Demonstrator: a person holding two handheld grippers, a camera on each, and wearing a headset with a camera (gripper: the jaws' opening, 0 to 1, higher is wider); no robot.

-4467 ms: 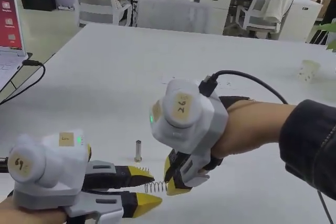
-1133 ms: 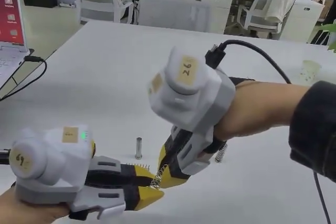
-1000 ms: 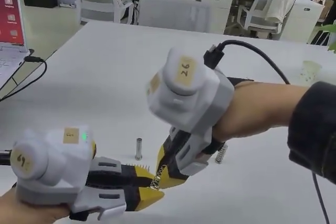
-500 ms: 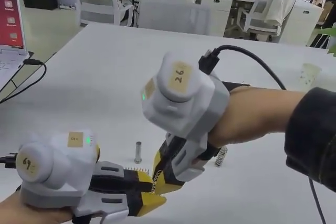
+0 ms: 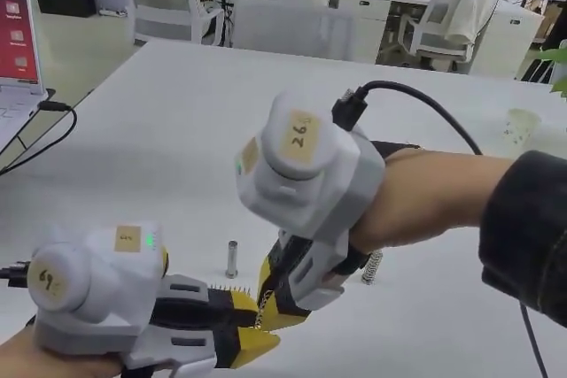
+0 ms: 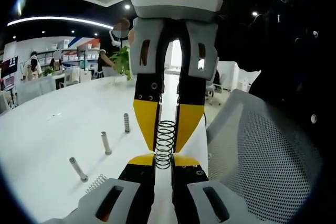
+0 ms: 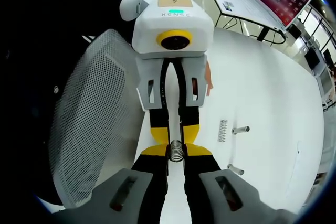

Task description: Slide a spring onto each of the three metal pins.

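Observation:
A small steel spring (image 6: 165, 141) hangs between the two grippers, off the white table. My left gripper (image 6: 164, 160) is shut on its near end. From the opposite side my right gripper (image 7: 176, 156) is shut on the other end, and the spring (image 7: 176, 150) faces that camera end-on. In the head view the left gripper (image 5: 252, 320) sits low at the left. The right gripper (image 5: 270, 303) angles down to meet it at the spring (image 5: 260, 307). One metal pin (image 5: 232, 258) stands just behind them. Three pins (image 6: 106, 142) stand in a row in the left gripper view.
A second spring (image 5: 370, 266) lies on the table (image 5: 177, 130) under the right hand. Another spring (image 6: 97, 183) lies near the closest pin (image 6: 79, 169). A laptop (image 5: 13, 24) and its cable (image 5: 44, 130) are at the far left. A paper cup (image 5: 520, 124) stands at the far right.
Since 4.5 s ago the right gripper has risen and tilted steeper, and the spring has left the table. Over the last second both grippers have stayed joined at the spring, barely shifting.

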